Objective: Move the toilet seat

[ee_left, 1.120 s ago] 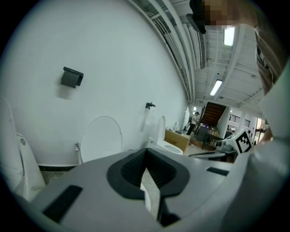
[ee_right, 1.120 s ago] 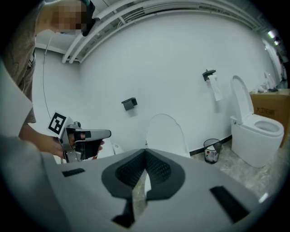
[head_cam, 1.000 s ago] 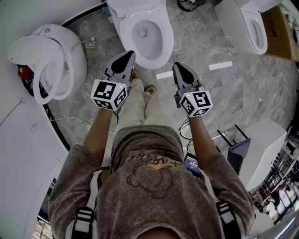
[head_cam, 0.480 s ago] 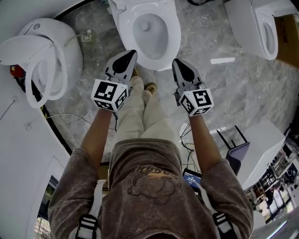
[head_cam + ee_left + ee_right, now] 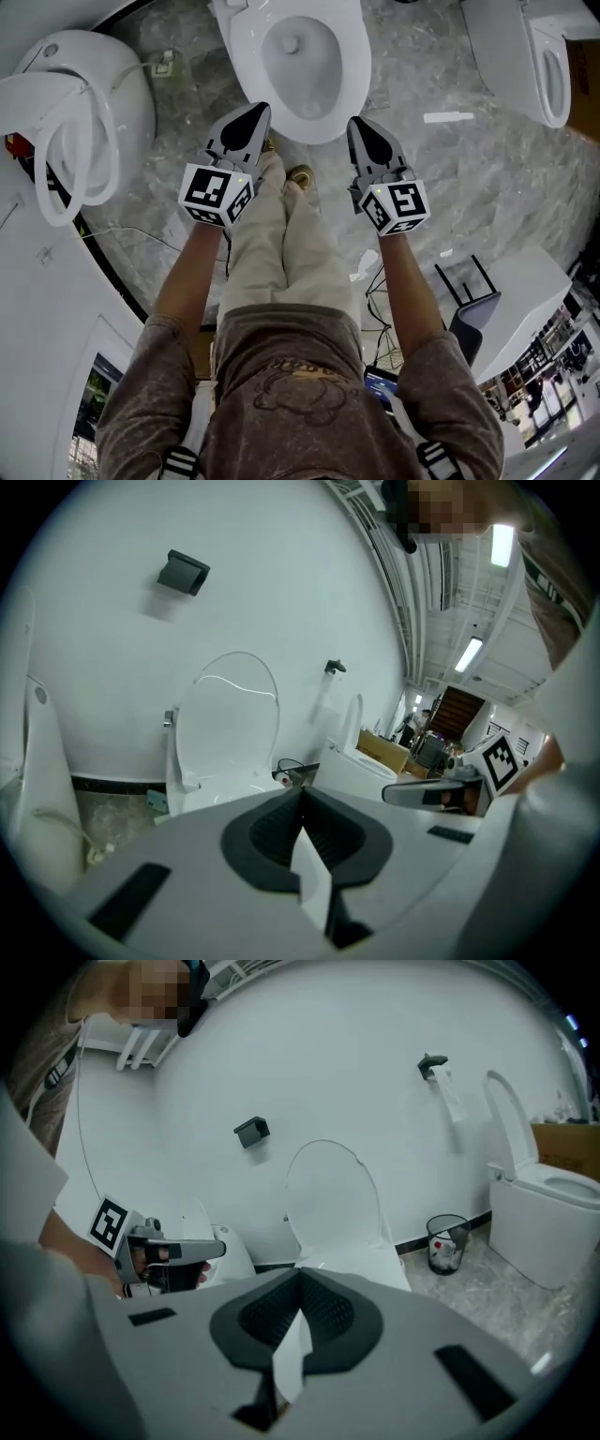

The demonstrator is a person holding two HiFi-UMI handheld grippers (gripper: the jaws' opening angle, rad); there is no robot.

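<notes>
The left hand-held gripper (image 5: 251, 117) is hanging shut, holding nothing, just in front of the middle toilet (image 5: 248, 66). The toilet seat (image 5: 230, 714) is standing up against the wall (image 5: 281, 592). The right hand-held gripper (image 5: 361, 129) is hanging shut and empty too.

The left tongs (image 5: 249, 120) and the right tongs (image 5: 363, 129) were held out side by side, well apart, tips pointing forward and somewhat down. Both pairs of jaws were pressed together with nothing between them. Behind the tips sat the left cube (image 5: 216, 194) and the right cube (image 5: 394, 206). The left forearm (image 5: 187, 277) and the right forearm (image 5: 405, 281) ran straight back from them.
</notes>
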